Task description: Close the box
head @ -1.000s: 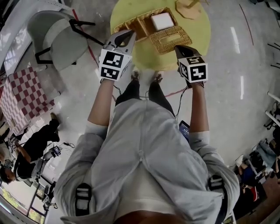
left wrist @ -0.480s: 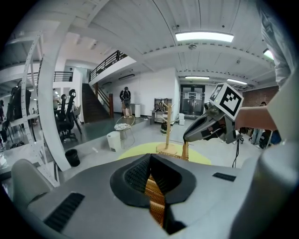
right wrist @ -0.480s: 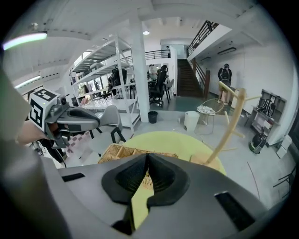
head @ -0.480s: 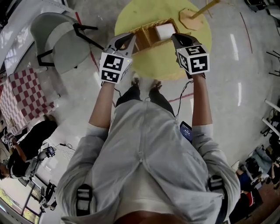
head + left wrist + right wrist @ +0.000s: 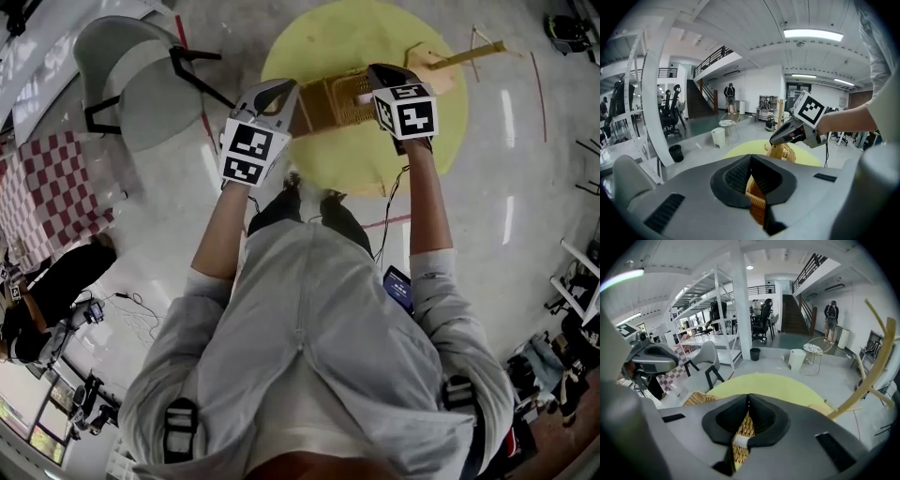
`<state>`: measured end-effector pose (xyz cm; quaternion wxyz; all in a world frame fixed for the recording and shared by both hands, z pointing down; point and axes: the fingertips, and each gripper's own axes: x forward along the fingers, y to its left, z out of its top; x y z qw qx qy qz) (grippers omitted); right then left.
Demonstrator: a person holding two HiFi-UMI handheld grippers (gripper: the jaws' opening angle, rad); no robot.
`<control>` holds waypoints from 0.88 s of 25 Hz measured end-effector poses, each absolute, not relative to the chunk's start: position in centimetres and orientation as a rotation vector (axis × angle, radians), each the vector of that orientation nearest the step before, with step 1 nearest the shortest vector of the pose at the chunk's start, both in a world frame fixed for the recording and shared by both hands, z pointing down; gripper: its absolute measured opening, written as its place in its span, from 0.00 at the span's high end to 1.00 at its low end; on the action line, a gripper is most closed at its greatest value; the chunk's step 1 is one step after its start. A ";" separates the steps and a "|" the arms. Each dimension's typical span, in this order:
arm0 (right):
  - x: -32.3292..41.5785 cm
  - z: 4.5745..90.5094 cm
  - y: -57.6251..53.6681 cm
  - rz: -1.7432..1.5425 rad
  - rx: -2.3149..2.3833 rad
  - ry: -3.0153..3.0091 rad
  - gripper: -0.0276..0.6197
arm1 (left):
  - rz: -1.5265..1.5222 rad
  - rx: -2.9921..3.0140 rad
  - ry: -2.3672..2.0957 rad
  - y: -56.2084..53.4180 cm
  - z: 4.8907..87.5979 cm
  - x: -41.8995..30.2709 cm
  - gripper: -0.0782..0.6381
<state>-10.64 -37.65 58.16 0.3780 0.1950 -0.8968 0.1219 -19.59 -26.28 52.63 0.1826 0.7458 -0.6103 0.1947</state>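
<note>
A woven wicker box (image 5: 336, 101) stands on the round yellow table (image 5: 375, 150), between my two grippers. My left gripper (image 5: 284, 96) is shut on the box's left wicker edge (image 5: 757, 208); its jaws pinch the weave in the left gripper view (image 5: 752, 172). My right gripper (image 5: 377, 77) is shut on the wicker lid (image 5: 742, 433), which stands raised over the right side of the box. A small white piece shows at the right gripper's jaws (image 5: 749, 401). The inside of the box is hidden.
A wooden stand (image 5: 452, 60) with a curved arm sits on the table's far right. A grey chair (image 5: 141, 80) stands left of the table, with a checked cloth (image 5: 47, 192) beyond it. A person (image 5: 42, 305) sits on the floor at the left.
The right gripper swung up and inward with the lid, from lying flat on the table to standing over the box. The white thing inside the box is no longer seen.
</note>
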 end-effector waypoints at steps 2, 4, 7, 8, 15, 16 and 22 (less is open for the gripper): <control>-11.5 59.7 -38.2 0.303 0.486 -2.271 0.90 | 0.557 2.088 -1.717 -26.2 53.2 -20.1 0.85; -12.0 61.1 -38.6 0.296 0.467 -2.251 0.90 | 0.559 2.070 -1.711 -26.0 53.8 -20.5 0.85; -12.5 62.8 -39.1 0.321 0.453 -2.224 0.90 | 0.565 2.052 -1.701 -25.8 54.6 -21.1 0.85; -12.6 63.3 -39.2 0.329 0.455 -2.218 0.90 | 0.569 2.050 -1.697 -25.7 54.9 -21.3 0.85; -12.8 65.1 -39.5 0.319 0.454 -2.194 0.90 | 0.593 2.051 -1.691 -25.5 55.0 -21.5 0.85; -12.8 65.1 -39.5 0.320 0.454 -2.194 0.90 | 0.597 2.053 -1.689 -25.3 55.0 -21.4 0.85; -12.3 64.9 -38.6 0.357 0.424 -2.227 0.76 | 0.601 2.058 -1.700 -23.8 54.4 -21.3 0.85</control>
